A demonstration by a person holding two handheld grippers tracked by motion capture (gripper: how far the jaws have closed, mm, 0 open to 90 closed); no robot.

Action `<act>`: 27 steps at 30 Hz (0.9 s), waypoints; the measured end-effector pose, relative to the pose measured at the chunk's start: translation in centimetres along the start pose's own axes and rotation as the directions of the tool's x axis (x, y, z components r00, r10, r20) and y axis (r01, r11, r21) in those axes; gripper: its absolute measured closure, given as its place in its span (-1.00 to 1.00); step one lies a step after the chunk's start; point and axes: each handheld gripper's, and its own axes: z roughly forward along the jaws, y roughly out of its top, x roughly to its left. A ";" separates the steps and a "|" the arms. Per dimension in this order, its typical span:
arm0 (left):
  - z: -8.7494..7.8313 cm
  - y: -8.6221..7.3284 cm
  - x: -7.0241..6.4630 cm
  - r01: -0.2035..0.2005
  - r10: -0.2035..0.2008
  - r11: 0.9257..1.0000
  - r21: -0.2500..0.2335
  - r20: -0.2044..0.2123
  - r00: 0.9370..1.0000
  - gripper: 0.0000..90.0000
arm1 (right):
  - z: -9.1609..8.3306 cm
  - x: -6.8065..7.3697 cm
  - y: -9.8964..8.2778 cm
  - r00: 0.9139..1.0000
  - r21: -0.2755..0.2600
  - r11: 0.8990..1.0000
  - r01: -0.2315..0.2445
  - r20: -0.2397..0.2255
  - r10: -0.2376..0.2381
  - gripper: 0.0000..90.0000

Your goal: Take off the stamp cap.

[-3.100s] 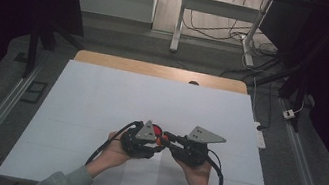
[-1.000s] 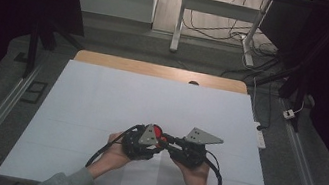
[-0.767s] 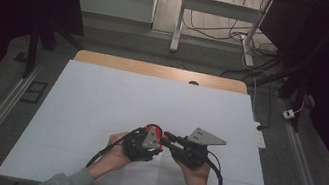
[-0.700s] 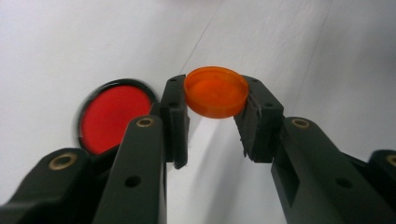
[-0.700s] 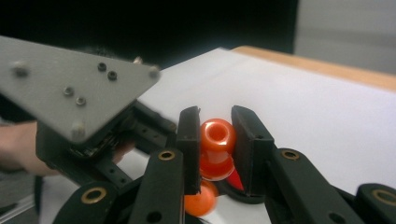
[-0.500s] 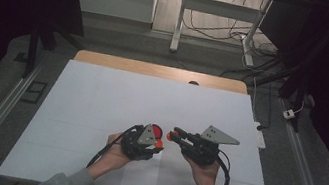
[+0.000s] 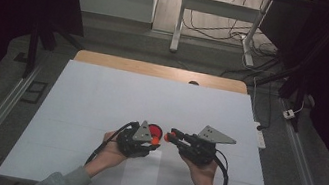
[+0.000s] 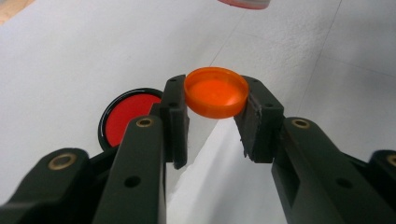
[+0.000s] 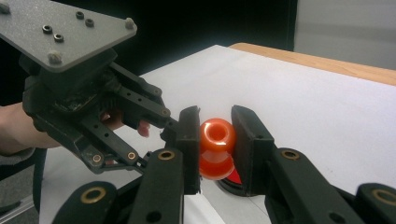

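An orange cap [image 8: 216,92] is clamped in the left gripper [image 7: 155,141]; a small orange bottle [image 9: 217,147] is clamped in the right gripper [image 7: 171,136], both above the white table [image 7: 101,97], near a red disc [image 8: 127,119]. The cap, apparently unscrewed, should be parted squarely. Both grippers are held level, tips facing.

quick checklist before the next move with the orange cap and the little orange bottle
1. Left gripper shut on orange cap: ok.
2. Right gripper shut on orange bottle: ok.
3. Bottle mouth open and uncovered: ok.
4. Cap lined up with the bottle mouth: not ok; the high view shows a gap between them.
5. Red disc lying flat on the white table, apart from both: ok.
6. Anything inside the bottle: cannot tell.
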 end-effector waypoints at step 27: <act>-3.6 -2.3 2.3 0.090 -0.092 0.994 -0.055 -0.034 0.995 0.45 | 0.2 -0.1 -0.3 1.000 0.007 1.000 0.001 0.008 -0.001 0.61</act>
